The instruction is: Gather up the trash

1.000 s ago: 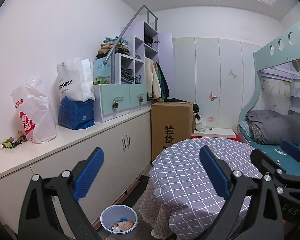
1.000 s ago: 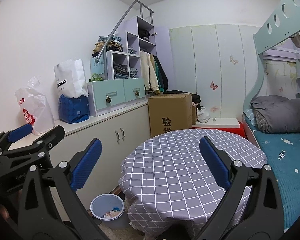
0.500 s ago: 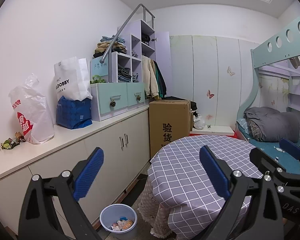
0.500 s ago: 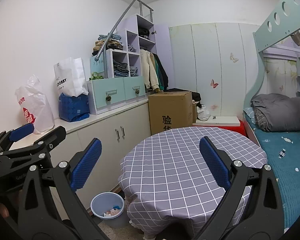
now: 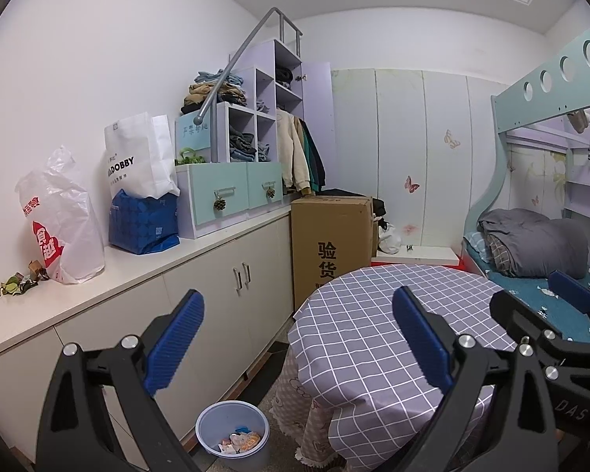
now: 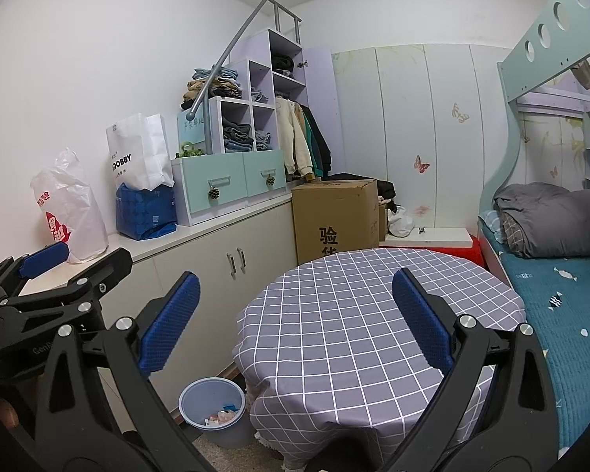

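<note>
A pale blue trash bin [image 5: 232, 434] with wrappers inside stands on the floor between the cabinet and the round table; it also shows in the right wrist view [image 6: 212, 409]. Small scraps of trash [image 5: 19, 281] lie on the white countertop at the far left, beside a white plastic bag [image 5: 61, 220]. My left gripper [image 5: 299, 334] is open and empty, held high over the gap between cabinet and table. My right gripper [image 6: 295, 318] is open and empty, above the table. The left gripper also shows at the left edge of the right wrist view [image 6: 55, 275].
A round table with a grey checked cloth [image 6: 373, 314] fills the middle. A white cabinet run [image 5: 224, 275] carries bags and drawer units. A cardboard box [image 5: 330, 236] stands behind the table. A bunk bed with grey bedding [image 6: 550, 220] is at the right.
Both grippers have drifted slightly, so the room has shifted a little in both views. Both stay open and empty.
</note>
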The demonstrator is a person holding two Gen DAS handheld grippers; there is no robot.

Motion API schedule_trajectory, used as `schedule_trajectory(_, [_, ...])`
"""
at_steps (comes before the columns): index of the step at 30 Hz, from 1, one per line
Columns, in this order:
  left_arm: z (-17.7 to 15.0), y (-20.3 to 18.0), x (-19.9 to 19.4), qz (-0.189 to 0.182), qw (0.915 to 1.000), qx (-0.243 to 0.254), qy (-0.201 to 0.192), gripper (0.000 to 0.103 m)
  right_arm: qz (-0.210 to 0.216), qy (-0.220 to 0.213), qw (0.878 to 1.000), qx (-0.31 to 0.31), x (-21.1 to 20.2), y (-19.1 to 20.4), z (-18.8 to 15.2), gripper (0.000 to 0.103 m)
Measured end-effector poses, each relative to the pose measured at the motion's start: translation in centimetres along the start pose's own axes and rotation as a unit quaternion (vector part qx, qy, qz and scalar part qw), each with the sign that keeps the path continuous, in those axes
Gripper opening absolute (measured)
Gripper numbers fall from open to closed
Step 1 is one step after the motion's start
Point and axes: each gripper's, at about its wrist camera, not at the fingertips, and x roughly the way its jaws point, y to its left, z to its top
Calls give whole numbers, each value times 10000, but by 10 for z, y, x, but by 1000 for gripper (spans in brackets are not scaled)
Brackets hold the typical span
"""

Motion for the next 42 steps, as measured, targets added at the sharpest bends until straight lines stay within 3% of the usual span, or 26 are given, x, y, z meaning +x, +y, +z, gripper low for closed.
schedule_trajectory(42, [-5, -5, 3, -16, 10000, 58, 37, 95, -31, 35, 10000, 16, -3, -3, -6, 96])
